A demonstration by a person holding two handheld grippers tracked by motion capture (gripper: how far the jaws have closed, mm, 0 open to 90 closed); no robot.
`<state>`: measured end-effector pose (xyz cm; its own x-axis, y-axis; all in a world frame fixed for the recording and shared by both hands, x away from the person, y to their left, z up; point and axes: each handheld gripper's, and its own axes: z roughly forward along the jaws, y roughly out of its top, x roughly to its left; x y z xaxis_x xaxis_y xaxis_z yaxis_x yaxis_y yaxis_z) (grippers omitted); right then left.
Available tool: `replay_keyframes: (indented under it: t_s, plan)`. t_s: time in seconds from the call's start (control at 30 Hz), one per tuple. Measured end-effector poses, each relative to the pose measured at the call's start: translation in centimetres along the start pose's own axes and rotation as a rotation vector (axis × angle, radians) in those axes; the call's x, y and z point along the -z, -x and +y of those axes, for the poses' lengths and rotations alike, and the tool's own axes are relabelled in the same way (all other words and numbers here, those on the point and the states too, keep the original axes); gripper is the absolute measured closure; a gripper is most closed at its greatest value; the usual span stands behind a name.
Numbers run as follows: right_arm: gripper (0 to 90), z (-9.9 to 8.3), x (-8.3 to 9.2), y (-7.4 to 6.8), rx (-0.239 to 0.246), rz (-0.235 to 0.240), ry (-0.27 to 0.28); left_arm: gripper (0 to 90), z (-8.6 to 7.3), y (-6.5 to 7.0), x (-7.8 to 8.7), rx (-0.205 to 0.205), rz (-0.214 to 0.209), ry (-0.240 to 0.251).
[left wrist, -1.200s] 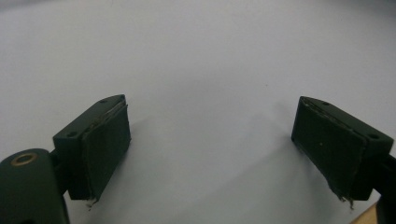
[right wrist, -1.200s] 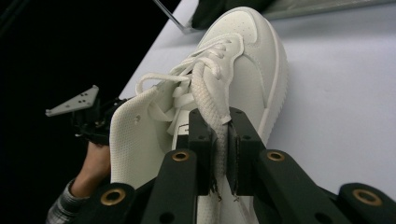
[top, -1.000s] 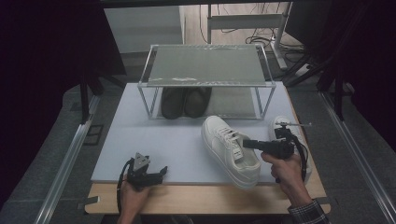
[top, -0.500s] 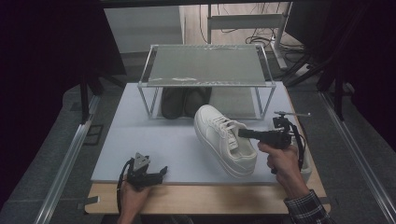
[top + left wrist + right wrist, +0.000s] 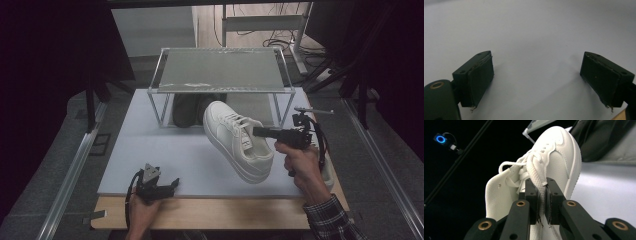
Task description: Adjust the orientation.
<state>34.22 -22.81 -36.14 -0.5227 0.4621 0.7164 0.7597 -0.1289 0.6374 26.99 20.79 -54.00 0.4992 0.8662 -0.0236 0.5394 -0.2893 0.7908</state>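
The white sneaker (image 5: pixel 237 142) has come up off the counter (image 5: pixel 150 155) over the last second: earlier it lay flat at the near right, now it hangs tilted, toe toward the far rack (image 5: pixel 220 70). The right hand-held gripper (image 5: pixel 543 202) has its jaws nearly closed on the tongue, so the lift is under way, probably toward the rack, where a dark pair (image 5: pixel 192 107) sits underneath. Its heel may still brush the surface; the angle hides that. The left hand-held gripper (image 5: pixel 537 77) rests near left, jaws wide apart, holding nothing.
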Motion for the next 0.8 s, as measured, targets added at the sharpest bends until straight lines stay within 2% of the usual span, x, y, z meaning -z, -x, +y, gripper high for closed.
replay_keyframes:
  t_s: [0.37, 0.8]
  plan:
    - [83.1, 2.4, -0.4, -1.7, 0.007, 0.019, 0.037, 11.4, 0.0, 0.0, 0.0, 0.0, 0.0, 0.0]
    - [83.1, 5.3, -2.3, -2.1, -0.02, 0.0, 0.094, 11.3, 0.0, 0.0, 0.0, 0.002, -0.001, 0.002]
